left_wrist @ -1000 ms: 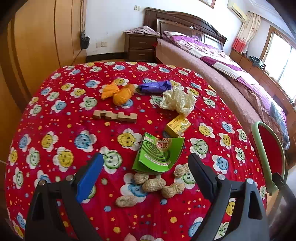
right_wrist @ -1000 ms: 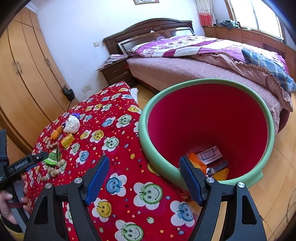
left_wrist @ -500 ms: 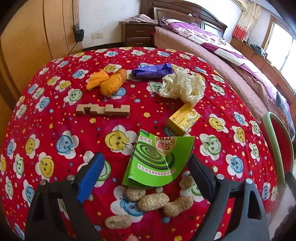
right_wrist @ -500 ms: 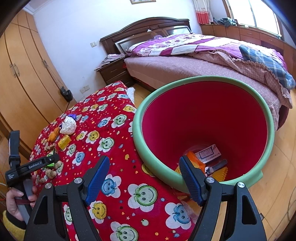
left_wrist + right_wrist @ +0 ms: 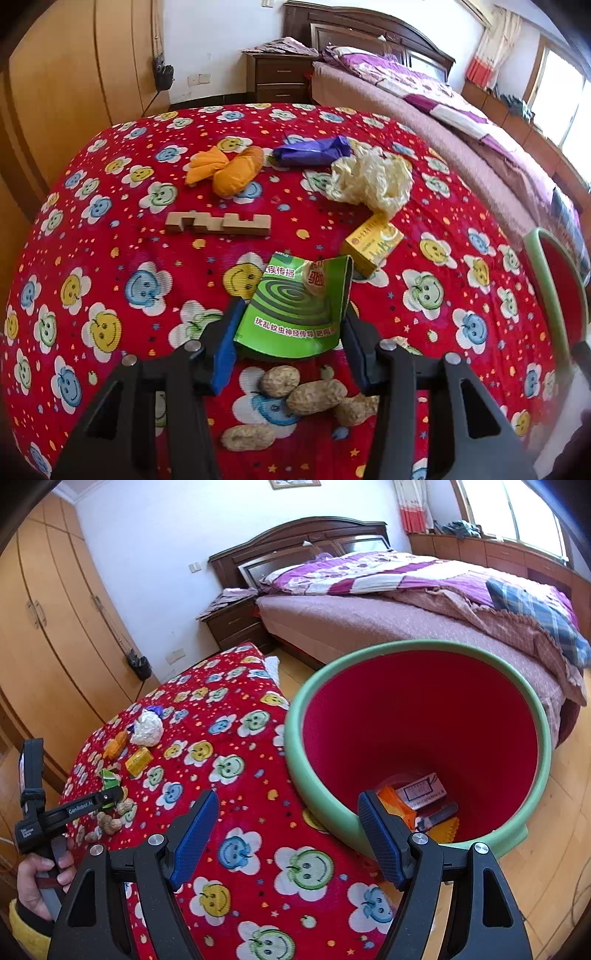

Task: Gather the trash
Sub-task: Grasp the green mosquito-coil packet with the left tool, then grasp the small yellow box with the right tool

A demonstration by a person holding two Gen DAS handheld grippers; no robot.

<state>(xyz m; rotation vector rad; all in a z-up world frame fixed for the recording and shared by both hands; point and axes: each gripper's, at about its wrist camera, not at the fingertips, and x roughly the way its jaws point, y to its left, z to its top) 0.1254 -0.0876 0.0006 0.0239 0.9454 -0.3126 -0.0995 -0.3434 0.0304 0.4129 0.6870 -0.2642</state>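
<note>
At twelve o'clock of left gripper (image 5: 288, 347), fingers closing around green cardboard mosquito-coil box (image 5: 295, 306) — next, firm pinch, lift toward red bin (image 5: 417, 734); right gripper (image 5: 284, 834) open, idle.

A table covered by a red cloth (image 5: 110, 266) printed with smiley flowers is carrying everything. Toward its far side an orange wrapper (image 5: 227, 170) is lying just beside a purple wrapper (image 5: 314, 151), and a crumpled cream plastic bag (image 5: 369, 179) is sitting near them. A notched wooden block (image 5: 218, 223) is resting flat nearer the middle. A small yellow box (image 5: 373, 240) is lying beside a curled green packet (image 5: 295, 310) (printed with a spiral). Peanuts (image 5: 314, 397) in their shells are lying in a loose cluster at the near edge. The wooden floor (image 5: 554, 849) is carrying a green-rimmed red bin (image 5: 424, 650) right beside the table.
</note>
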